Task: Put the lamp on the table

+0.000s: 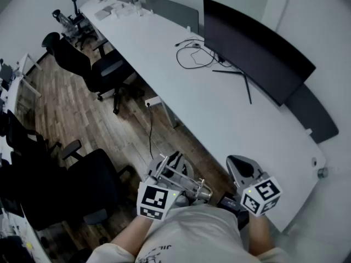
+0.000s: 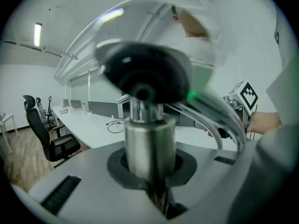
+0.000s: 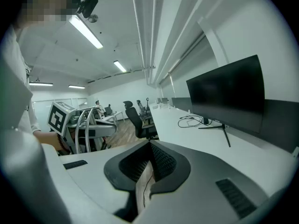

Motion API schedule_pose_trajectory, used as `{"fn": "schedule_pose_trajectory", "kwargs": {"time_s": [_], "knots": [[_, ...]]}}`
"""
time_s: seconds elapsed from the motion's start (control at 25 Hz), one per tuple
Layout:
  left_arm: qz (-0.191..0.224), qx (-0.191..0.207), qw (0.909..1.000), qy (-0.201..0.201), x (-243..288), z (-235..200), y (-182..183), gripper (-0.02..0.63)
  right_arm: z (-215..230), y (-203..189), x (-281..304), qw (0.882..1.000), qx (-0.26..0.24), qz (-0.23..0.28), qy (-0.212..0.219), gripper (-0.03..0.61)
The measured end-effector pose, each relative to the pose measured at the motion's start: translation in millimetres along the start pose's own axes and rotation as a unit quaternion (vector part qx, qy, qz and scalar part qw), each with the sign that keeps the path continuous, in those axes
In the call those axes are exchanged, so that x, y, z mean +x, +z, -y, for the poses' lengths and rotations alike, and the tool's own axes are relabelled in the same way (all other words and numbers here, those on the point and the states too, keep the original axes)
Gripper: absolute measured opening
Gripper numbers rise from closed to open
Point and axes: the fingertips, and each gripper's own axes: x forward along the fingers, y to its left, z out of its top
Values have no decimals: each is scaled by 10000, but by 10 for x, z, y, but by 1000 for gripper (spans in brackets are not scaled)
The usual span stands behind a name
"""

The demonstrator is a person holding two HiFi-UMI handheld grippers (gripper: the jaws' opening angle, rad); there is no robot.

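The lamp (image 1: pixel 184 183) is a silvery metal one with thin curved arms, and it is held in the air in front of the person, off the floor. My left gripper (image 1: pixel 171 175) is shut on its round metal stem (image 2: pixel 148 141). Its dark round head (image 2: pixel 145 73) looms just above the jaws. The right gripper view shows the lamp's arms (image 3: pixel 88 129) at the left. My right gripper (image 1: pixel 239 164) hovers beside the near edge of the long white table (image 1: pixel 219 111), shut with nothing between its pads (image 3: pixel 159 160).
A big dark monitor (image 1: pixel 258 51) and loose cables (image 1: pixel 194 53) stand on the table's far side. Black office chairs (image 1: pixel 88 64) line the wooden floor (image 1: pixel 82 119) to the left, and another chair (image 1: pixel 82 188) is close by the person.
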Motion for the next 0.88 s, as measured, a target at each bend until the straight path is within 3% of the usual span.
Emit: {"fn": "schedule_pose_trajectory", "kwargs": {"time_s": [0.88], "knots": [[47, 9, 9995, -302, -53, -398, -58, 37, -274, 113, 421, 9997, 103, 25, -231, 32]]}}
